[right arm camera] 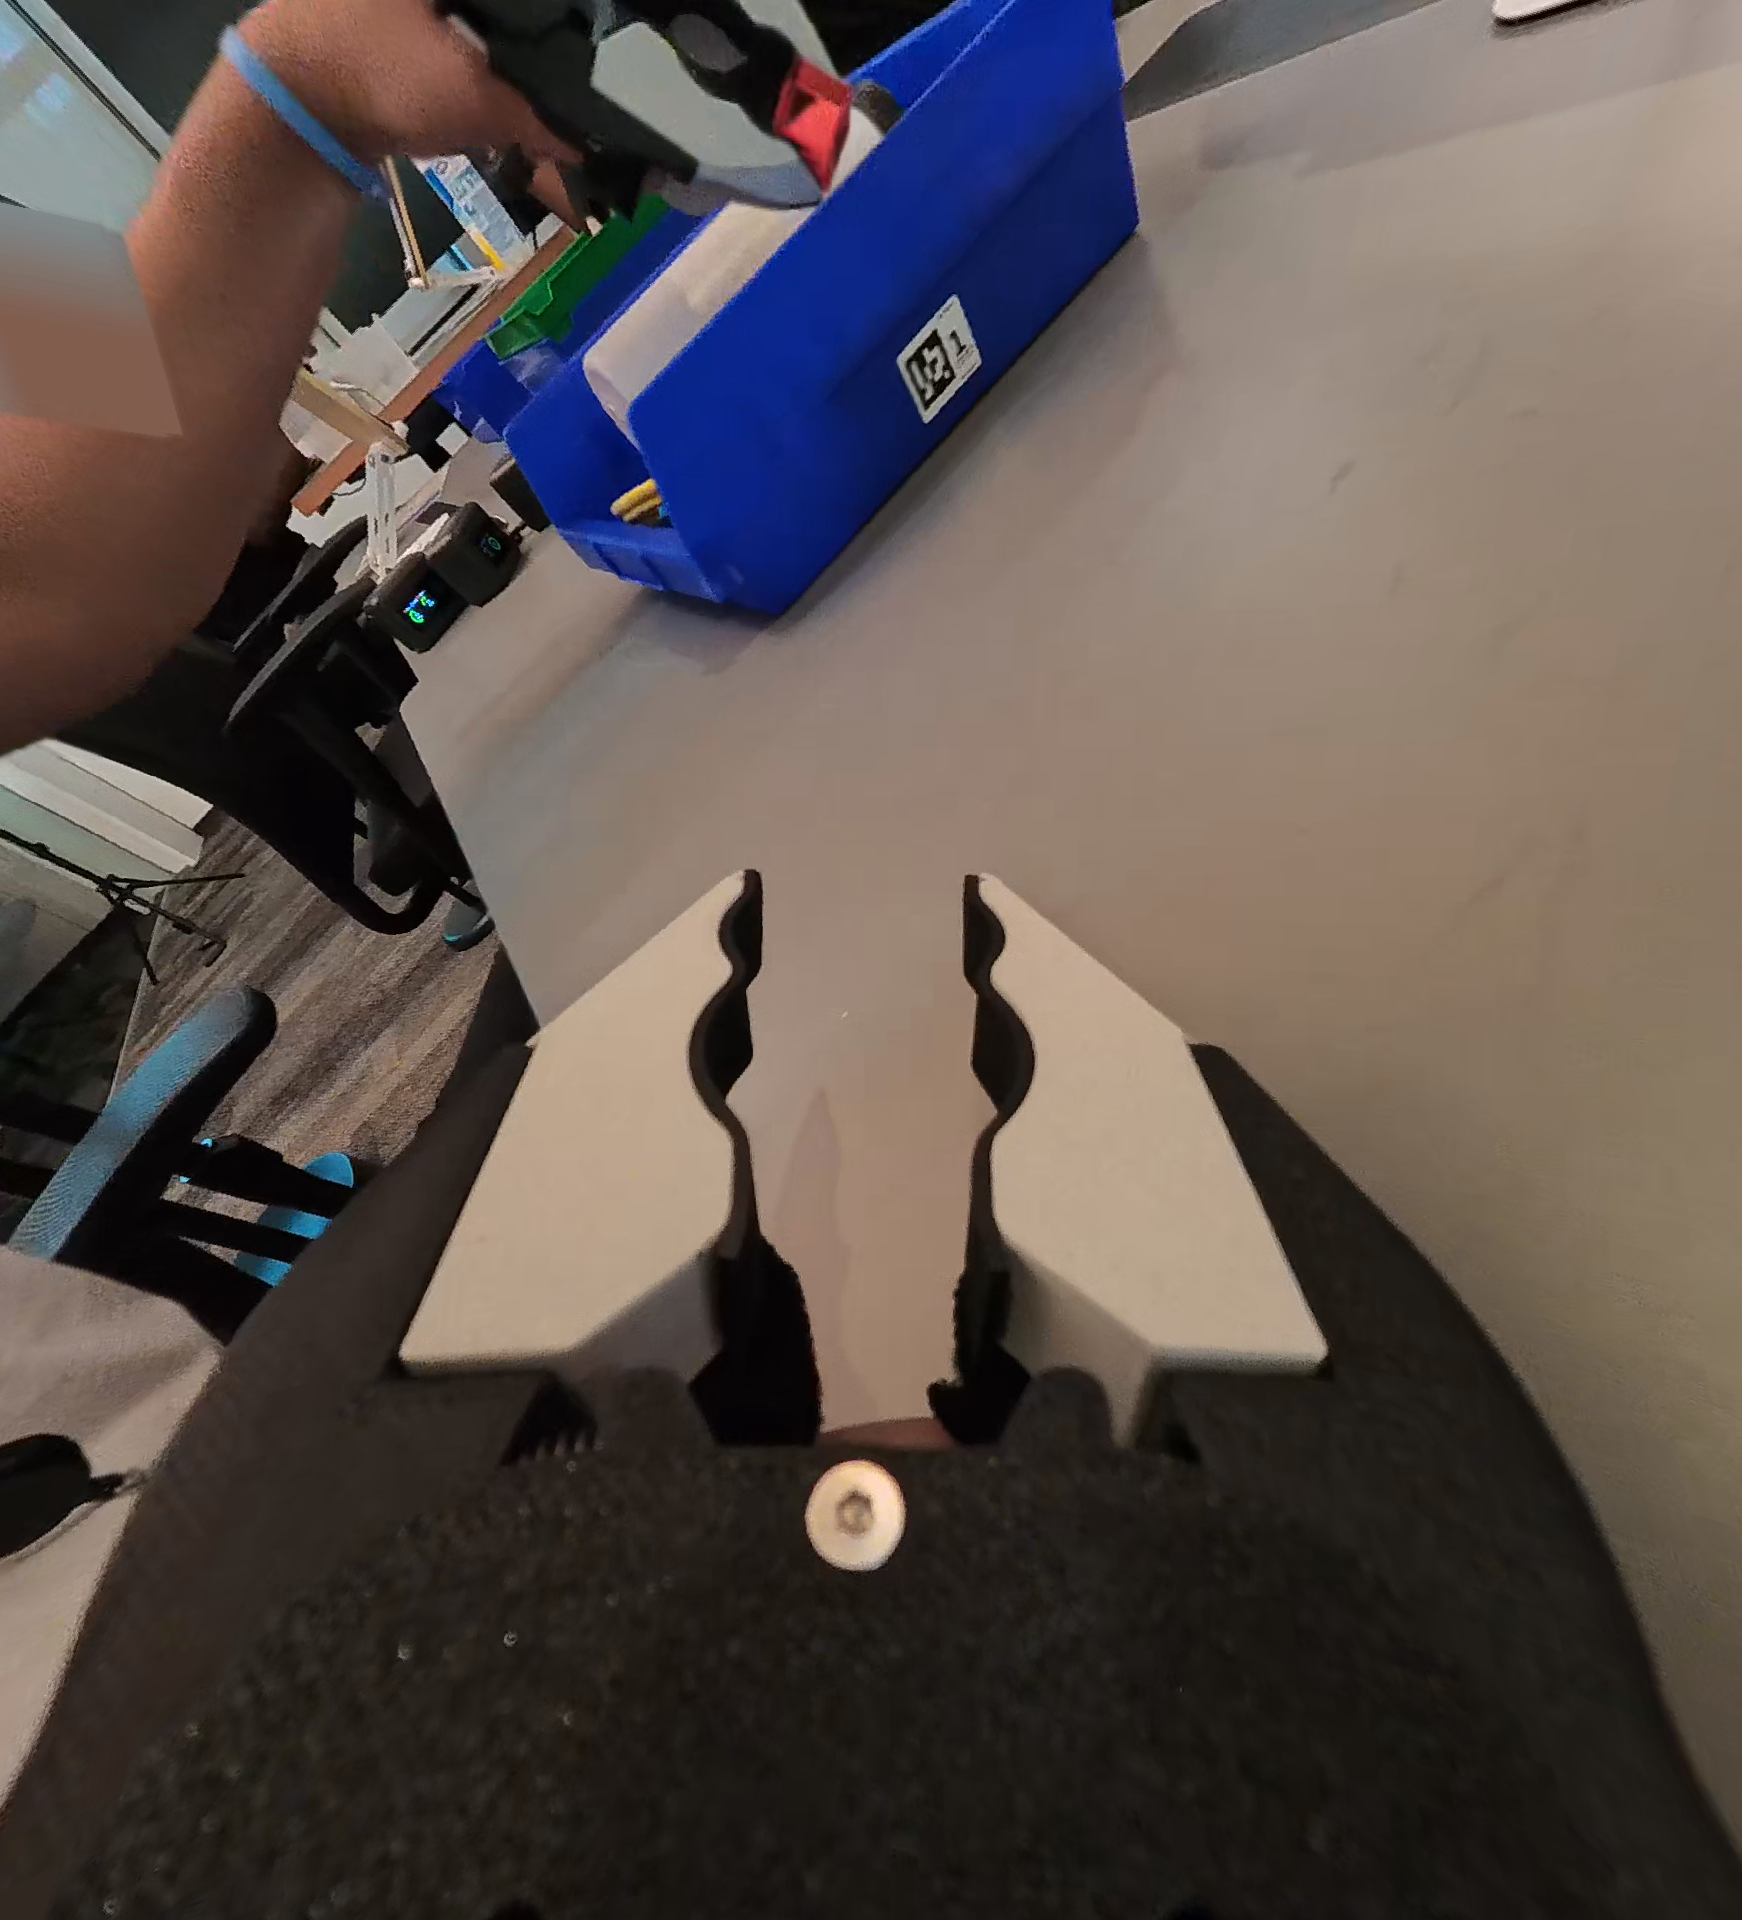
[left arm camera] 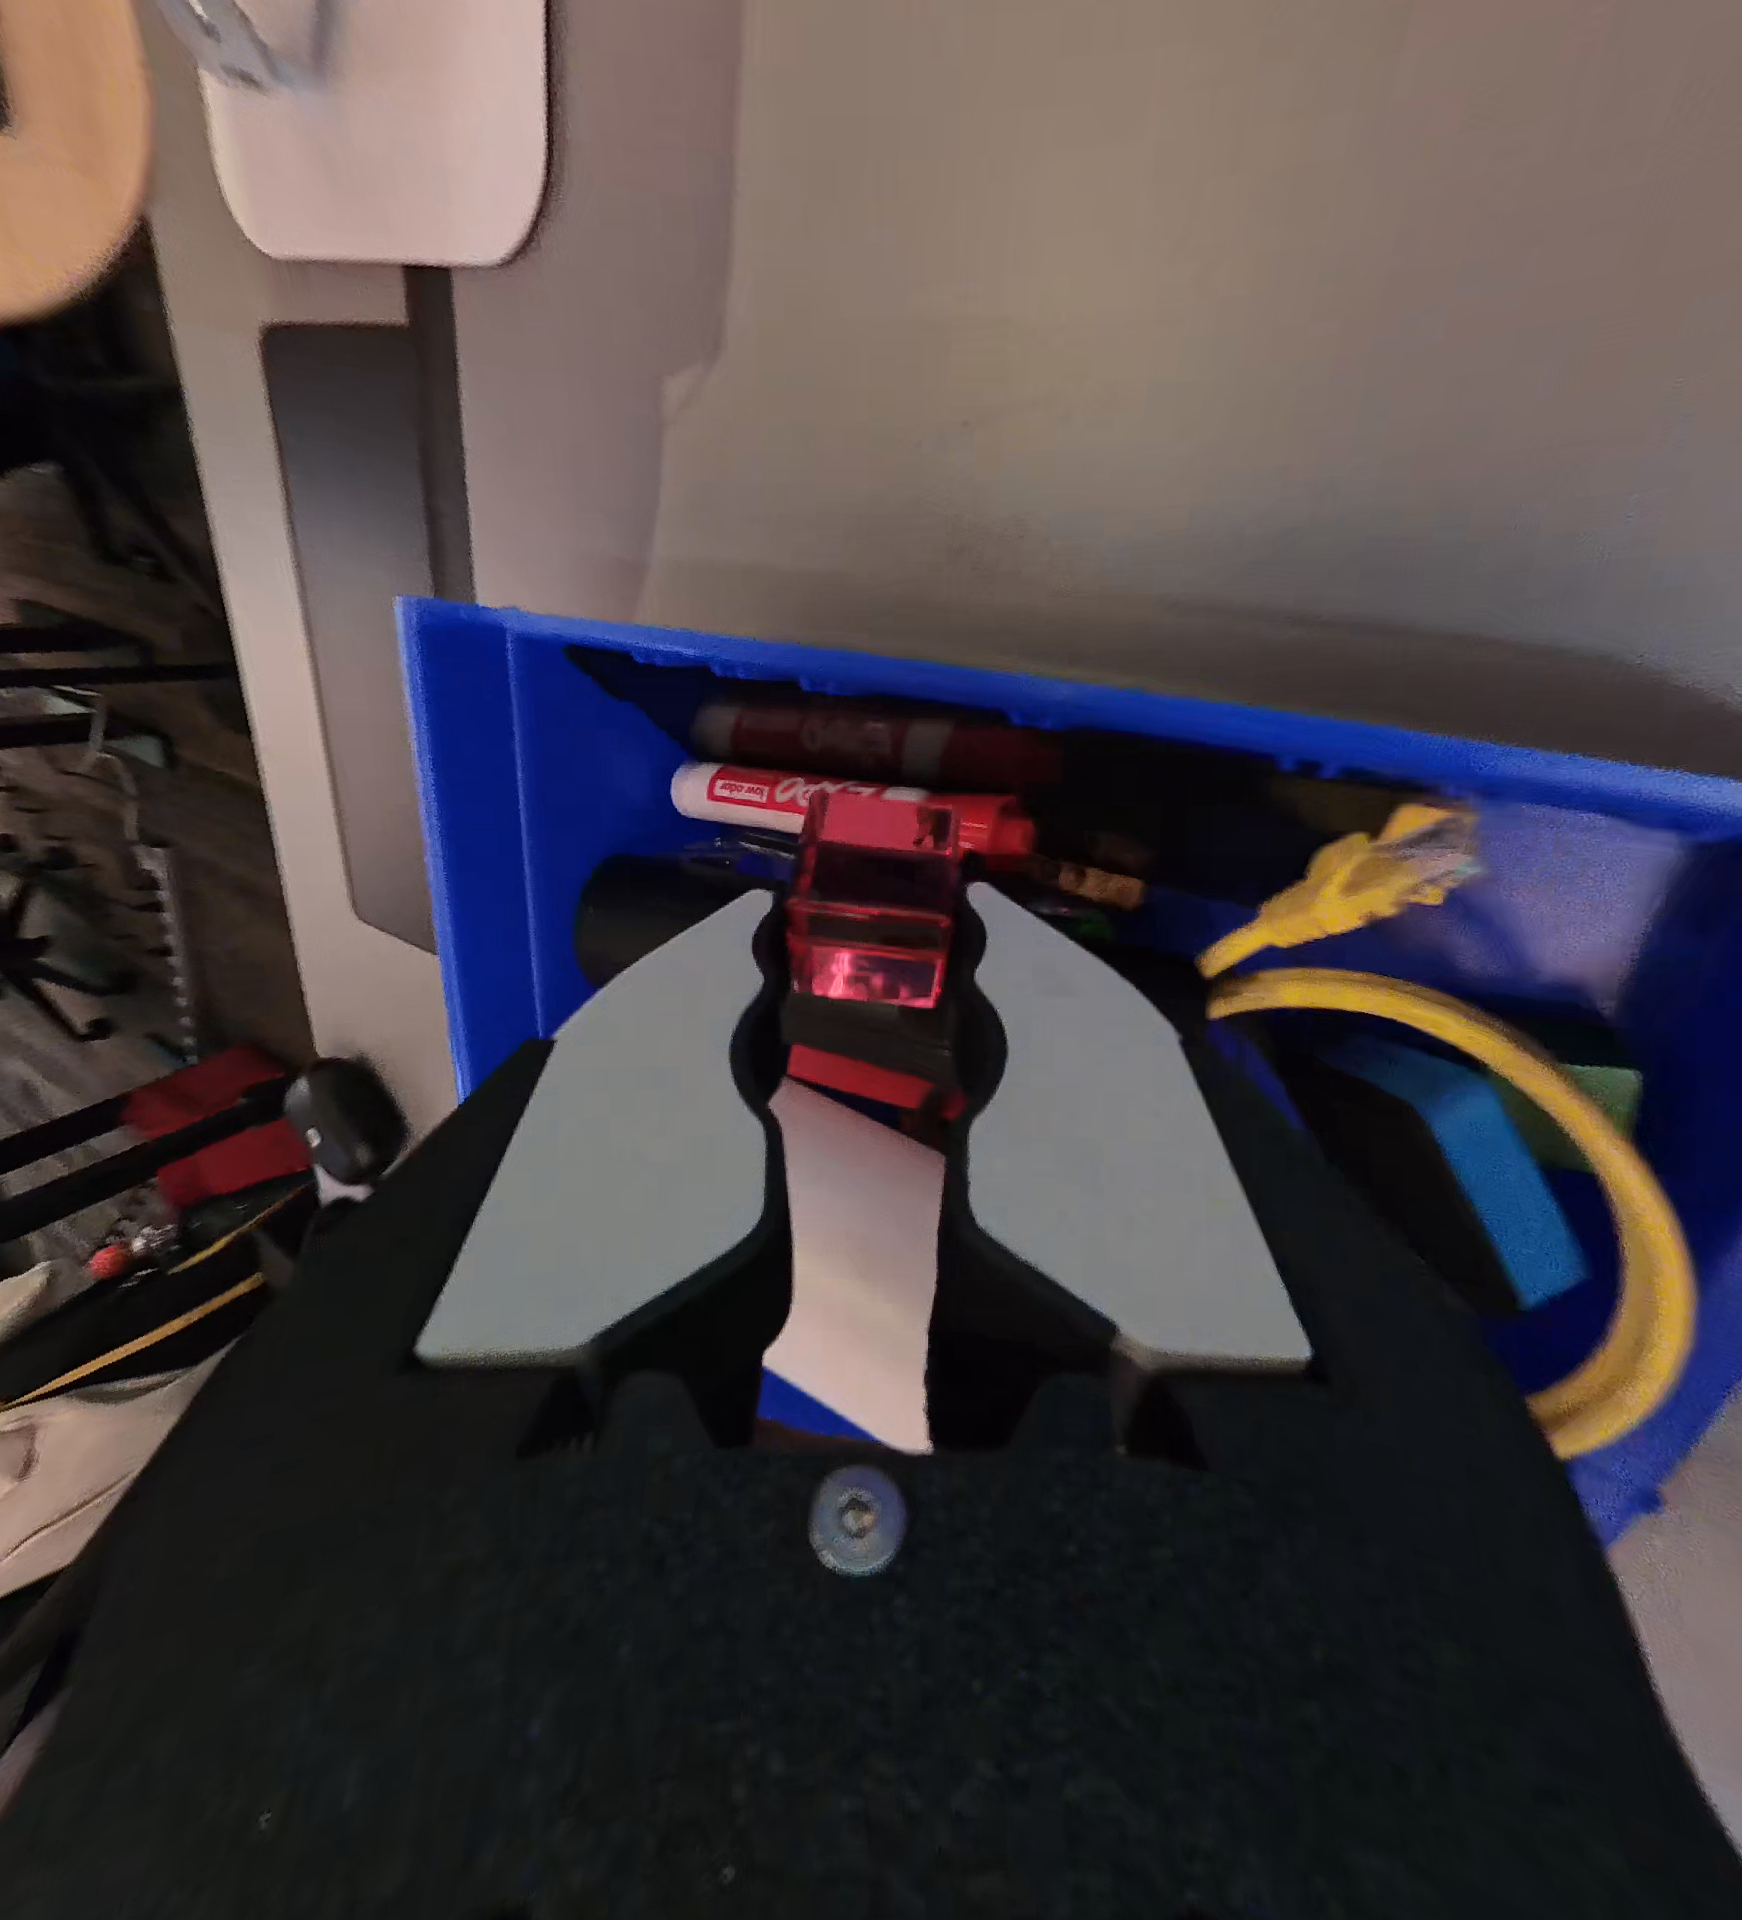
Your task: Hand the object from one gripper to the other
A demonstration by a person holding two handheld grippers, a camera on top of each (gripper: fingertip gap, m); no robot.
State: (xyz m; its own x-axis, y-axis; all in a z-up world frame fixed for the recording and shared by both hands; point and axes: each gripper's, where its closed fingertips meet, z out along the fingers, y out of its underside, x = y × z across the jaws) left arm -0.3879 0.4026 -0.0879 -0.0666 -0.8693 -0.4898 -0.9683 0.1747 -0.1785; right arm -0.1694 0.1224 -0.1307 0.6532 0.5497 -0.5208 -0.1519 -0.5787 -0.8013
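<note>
Left gripper [left arm camera: 867, 925] clamps a red translucent object [left arm camera: 869, 914] above the blue bin [left arm camera: 477, 831]; right gripper [right arm camera: 862, 904] waits empty.

In the left wrist view the jaws are clenched on the red translucent object (a small boxy piece with a black and red base), held over the bin's open top. Below it in the bin lie two red markers [left arm camera: 846, 800], a coiled yellow cable [left arm camera: 1532, 1091] to the right, and a blue block [left arm camera: 1469, 1174]. In the right wrist view the right gripper's jaws stand parted with nothing between them, low over the grey table [right arm camera: 1366, 727], well apart from the bin. Far left in that view a hand [right arm camera: 399, 94] with a blue wristband holds the left gripper over the bin, which bears a white sticker [right arm camera: 940, 358] on its side.
</note>
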